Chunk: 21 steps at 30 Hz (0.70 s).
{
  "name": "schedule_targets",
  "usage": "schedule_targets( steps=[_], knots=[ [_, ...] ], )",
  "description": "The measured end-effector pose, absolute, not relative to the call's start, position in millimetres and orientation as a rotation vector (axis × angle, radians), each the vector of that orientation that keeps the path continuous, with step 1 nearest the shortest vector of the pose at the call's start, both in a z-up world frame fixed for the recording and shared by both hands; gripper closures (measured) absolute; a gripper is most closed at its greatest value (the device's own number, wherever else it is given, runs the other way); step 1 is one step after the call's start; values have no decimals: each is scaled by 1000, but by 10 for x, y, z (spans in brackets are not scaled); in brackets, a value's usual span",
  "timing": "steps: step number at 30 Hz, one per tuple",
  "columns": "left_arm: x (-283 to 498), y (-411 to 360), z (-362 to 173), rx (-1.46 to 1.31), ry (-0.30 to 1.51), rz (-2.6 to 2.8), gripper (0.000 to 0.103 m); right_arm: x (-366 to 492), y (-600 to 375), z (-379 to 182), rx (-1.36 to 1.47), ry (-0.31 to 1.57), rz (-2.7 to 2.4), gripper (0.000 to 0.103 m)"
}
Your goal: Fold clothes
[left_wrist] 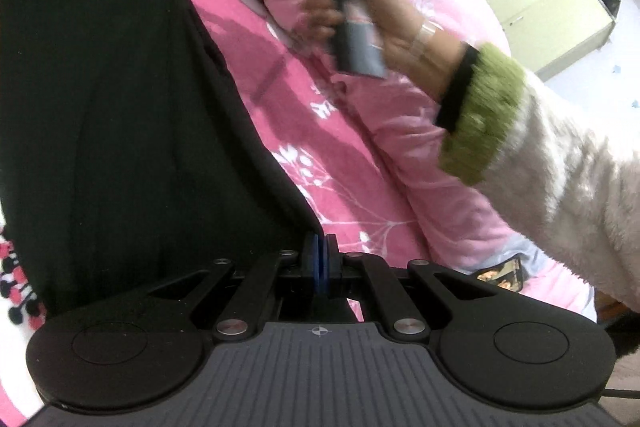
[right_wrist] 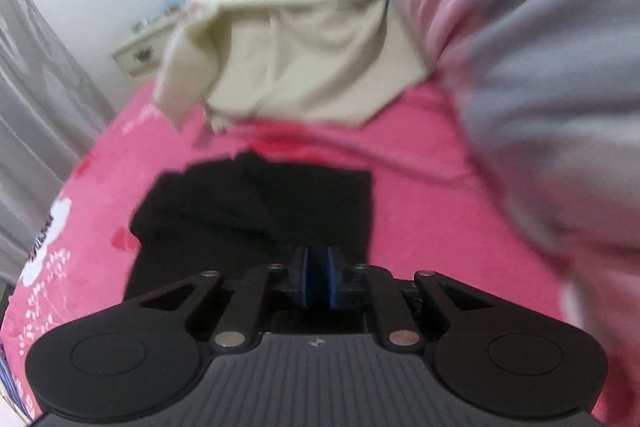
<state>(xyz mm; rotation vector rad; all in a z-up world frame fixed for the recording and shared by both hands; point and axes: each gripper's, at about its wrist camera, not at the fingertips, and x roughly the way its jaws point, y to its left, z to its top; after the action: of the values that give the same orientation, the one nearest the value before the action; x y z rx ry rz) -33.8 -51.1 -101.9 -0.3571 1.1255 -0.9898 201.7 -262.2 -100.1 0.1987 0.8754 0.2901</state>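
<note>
Your folded garment (right_wrist: 256, 211) lies on the bedspread (right_wrist: 420, 195). Behind it a heap of clothes (right_wrist: 296, 67) rests on the bed, with a rolled quilt (right_wrist: 540, 87) to its right and a small cabinet (right_wrist: 140, 53) to its left.

Bed (right_wrist: 420, 187), pink floral cover: black garment (right_wrist: 256, 203) at centre, cream garment (right_wrist: 304, 67) at 12 o'clock, quilt (right_wrist: 540, 87) at 2.

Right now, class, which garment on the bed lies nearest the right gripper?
The black garment, flat on the pink bedspread just beyond the right gripper; the cream garment is heaped farther back.
</note>
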Motion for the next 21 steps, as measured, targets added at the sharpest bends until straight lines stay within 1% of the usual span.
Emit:
schedule_targets(
  steps=[4, 9, 11, 13, 14, 16, 17, 18, 20, 21],
  knots=[
    [-327, -439, -968, -367, 1105, -979, 103, 1489, -2937, -487, 191, 811, 270, 91],
    [-281, -460, -901, -396, 1129, -984, 103, 406, -3128, 278, 21, 809, 293, 91],
    [-247, -536, -900, -385, 1160, -987, 103, -73, -3206, 549, 31, 827, 287, 91],
    [-230, -726, -937, -331, 1183, -986, 103, -540, -3293, 732, 108, 837, 273, 91],
    [-223, -843, -989, -299, 1189, -977, 103, -770, -3332, 783, 146, 829, 258, 90],
    [-245, -1033, -1102, -248, 1190, -965, 98, -1195, -3395, 771, 228, 792, 235, 88],
    [-295, -1098, -1164, -218, 1194, -958, 94, -1360, -3416, 714, 262, 770, 222, 85],
    [-305, -1198, -1236, -185, 1209, -953, 85, -1491, -3431, 630, 290, 748, 208, 80],
    [-313, -1276, -1311, -177, 1227, -934, 83, -1652, -3467, 374, 358, 732, 182, 79],
    [-315, -1259, -1309, -208, 1228, -930, 79, -1684, -3493, 232, 396, 731, 165, 77]
  ],
)
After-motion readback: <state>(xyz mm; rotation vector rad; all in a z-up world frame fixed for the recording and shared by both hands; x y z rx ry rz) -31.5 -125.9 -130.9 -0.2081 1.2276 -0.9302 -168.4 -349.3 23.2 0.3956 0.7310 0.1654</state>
